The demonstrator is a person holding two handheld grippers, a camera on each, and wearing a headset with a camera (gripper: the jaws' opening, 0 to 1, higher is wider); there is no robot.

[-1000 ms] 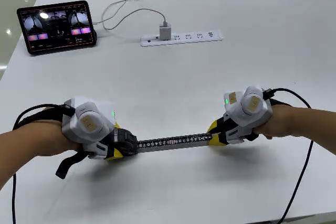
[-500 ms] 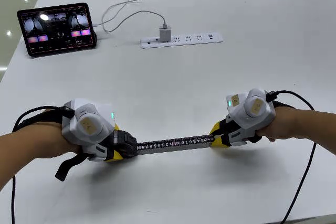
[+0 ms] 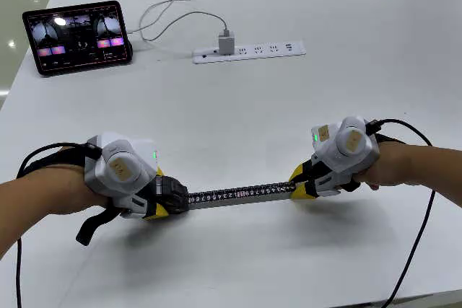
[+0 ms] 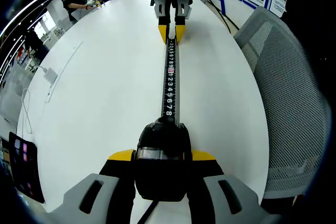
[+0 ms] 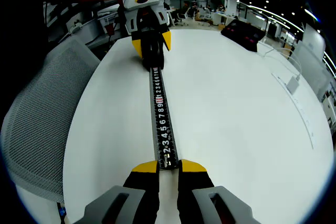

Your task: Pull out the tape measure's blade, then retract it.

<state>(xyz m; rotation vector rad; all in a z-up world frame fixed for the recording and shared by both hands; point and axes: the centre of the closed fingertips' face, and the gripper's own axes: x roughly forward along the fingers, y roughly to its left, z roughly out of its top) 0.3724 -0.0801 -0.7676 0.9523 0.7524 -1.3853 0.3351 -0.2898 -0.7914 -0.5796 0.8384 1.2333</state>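
Tape measure (image 3: pixel 173 197), one: case clamped in left gripper (image 3: pixel 157 194); blade (image 3: pixel 238 194) tip pinched by right gripper (image 3: pixel 299 184), two grippers.

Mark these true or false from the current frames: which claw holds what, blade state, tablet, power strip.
1. The left claw is shut on the tape measure case. True.
2. The right claw pinches the end of the blade. True.
3. The blade is fully retracted into the case. False: it stretches from the case across to the right claw.
4. The tablet has a dark screen. False: the screen is lit.
5. The power strip has nothing plugged in. False: a white charger sits in it.
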